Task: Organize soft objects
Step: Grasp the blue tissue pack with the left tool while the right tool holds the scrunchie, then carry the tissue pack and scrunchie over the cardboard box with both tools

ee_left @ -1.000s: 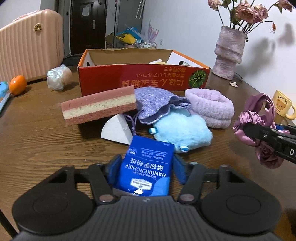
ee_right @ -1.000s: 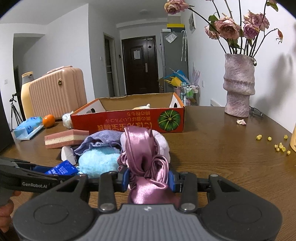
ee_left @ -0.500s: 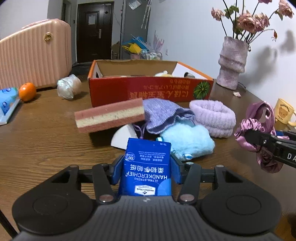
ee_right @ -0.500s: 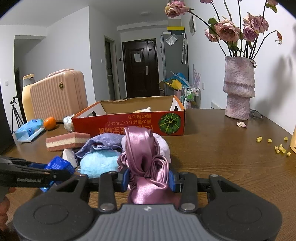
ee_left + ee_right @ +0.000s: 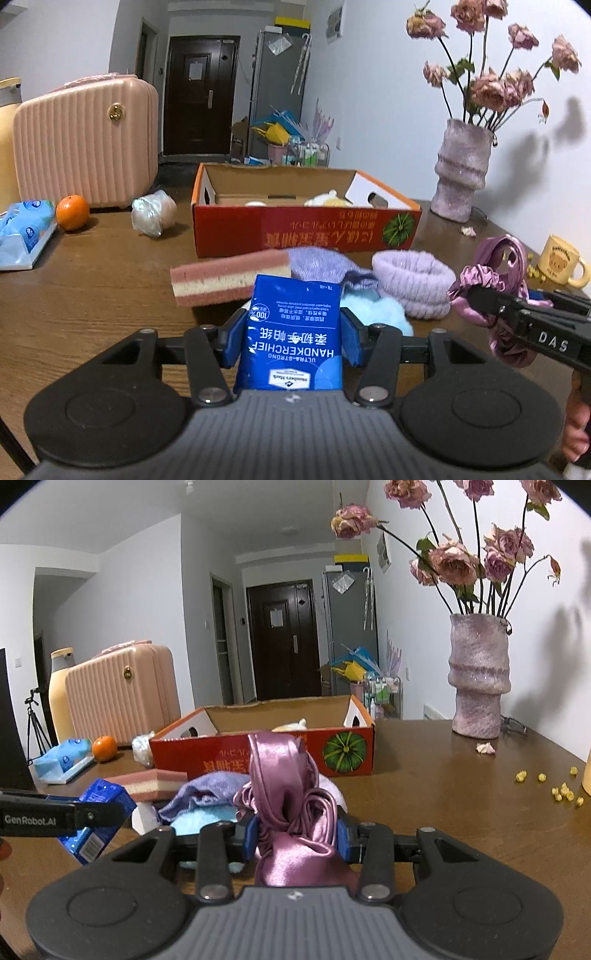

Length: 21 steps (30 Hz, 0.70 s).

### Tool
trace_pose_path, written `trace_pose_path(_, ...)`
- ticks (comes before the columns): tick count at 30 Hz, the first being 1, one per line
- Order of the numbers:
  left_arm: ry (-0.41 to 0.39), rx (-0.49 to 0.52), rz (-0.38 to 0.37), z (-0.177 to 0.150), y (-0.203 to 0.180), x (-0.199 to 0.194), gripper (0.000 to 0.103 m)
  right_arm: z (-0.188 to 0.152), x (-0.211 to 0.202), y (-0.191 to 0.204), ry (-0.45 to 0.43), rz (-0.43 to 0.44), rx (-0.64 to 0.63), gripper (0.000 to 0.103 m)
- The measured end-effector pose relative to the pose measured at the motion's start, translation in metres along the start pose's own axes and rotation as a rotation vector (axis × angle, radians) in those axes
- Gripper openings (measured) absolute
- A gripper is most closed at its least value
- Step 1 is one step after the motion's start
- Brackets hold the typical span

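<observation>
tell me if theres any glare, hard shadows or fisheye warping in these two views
Left wrist view: flowers cast hard shadows on the wall, corners vignette. Right wrist view: soft glare on the table, door and wall lines bow outward. Both views look sharp.

The blue tissue pack (image 5: 293, 336) carries "ULTRA-STRONG HANDKERCHIEF", upside down, with "100%" in a round badge at its ten o'clock corner and a "Member's Mark" logo at six. One gripper arm (image 5: 550, 341) reads "DAS"; the other (image 5: 31, 819) reads "GenRobot.AI". Upside-down Chinese characters on the red box (image 5: 306, 230) are illegible.
</observation>
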<state>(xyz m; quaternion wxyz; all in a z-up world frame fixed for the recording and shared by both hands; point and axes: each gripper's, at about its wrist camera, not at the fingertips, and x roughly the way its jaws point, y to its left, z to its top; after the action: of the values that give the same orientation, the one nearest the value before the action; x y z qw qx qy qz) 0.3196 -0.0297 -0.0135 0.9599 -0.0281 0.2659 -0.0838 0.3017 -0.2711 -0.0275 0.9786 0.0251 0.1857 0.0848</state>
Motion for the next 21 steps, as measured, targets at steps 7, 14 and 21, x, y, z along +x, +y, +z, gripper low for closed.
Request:
trace_pose_path(7,-0.049,-0.023,0.006,0.012,-0.003,-0.005,0.053,0.01,0.004,0.006,-0.054,-0.01,0.004,0.039)
trace_pose_path(14,-0.101,-0.037,0.018,0.029,-0.004,0.0,0.053,0.024,0.016,0.01,-0.094,-0.029,0.003,0.039)
trace_pose_path(21,-0.151,-0.053,0.03,0.049,-0.004,0.009,0.053,0.044,0.033,0.011,-0.139,-0.041,-0.005,0.039)
